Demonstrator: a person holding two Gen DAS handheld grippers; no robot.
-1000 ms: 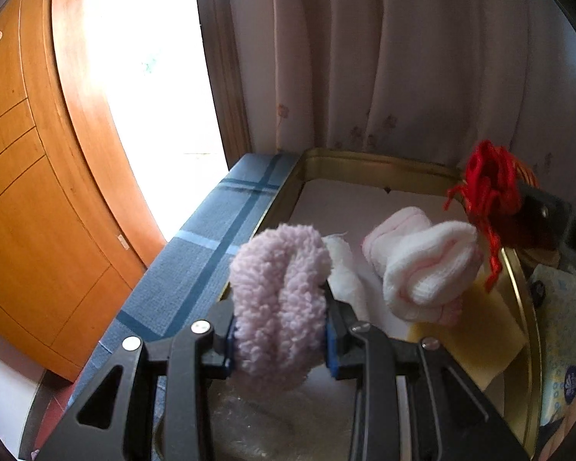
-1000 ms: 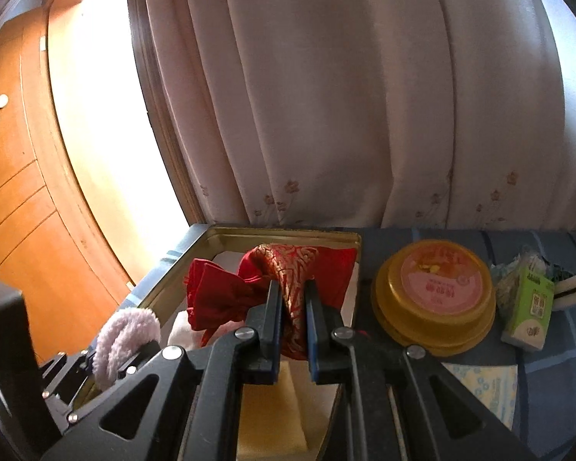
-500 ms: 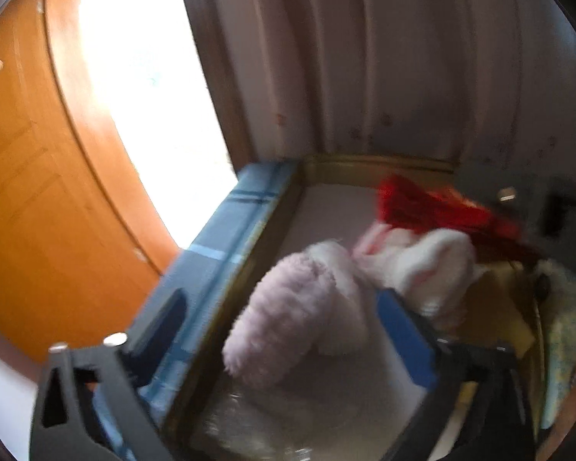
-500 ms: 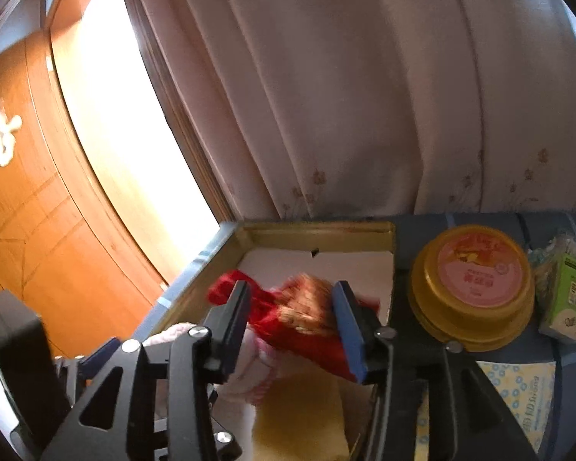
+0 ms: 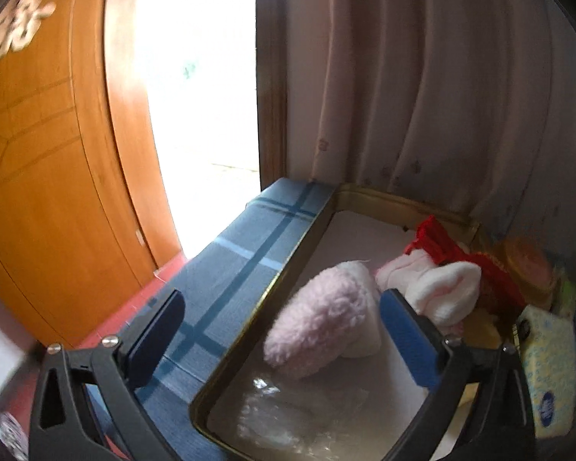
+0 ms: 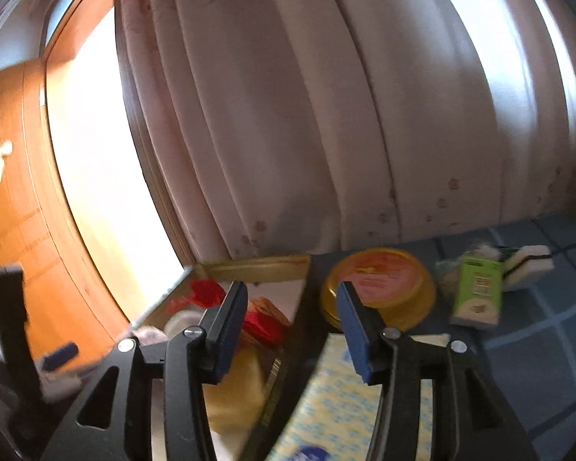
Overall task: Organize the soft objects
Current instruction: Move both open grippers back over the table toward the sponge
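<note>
A pink fluffy sock [image 5: 318,326] lies in the gold tin tray [image 5: 265,299], beside a white-and-pink knit sock [image 5: 441,288] and a red embroidered cloth [image 5: 437,238]. My left gripper [image 5: 283,297] stands wide open just above the fluffy sock, its pads clear of it. In the right wrist view the red cloth [image 6: 265,319] rests in the tray [image 6: 257,265], past the left finger. My right gripper [image 6: 291,290] hovers over the tray's right rim; its jaws are opening with nothing between them. A yellow cloth [image 6: 234,392] lies at the tray's near end.
On the blue plaid tablecloth [image 5: 230,269], right of the tray, are a round yellow tin [image 6: 380,288], a green carton [image 6: 478,292], a white sponge [image 6: 530,265] and a yellow tissue pack [image 5: 545,365]. Clear plastic film [image 5: 280,415] lies in the tray. A curtain hangs behind.
My left gripper opened and let the pink fluffy sock drop into the tray. My right gripper opened, released the red cloth into the tray and swung to the right.
</note>
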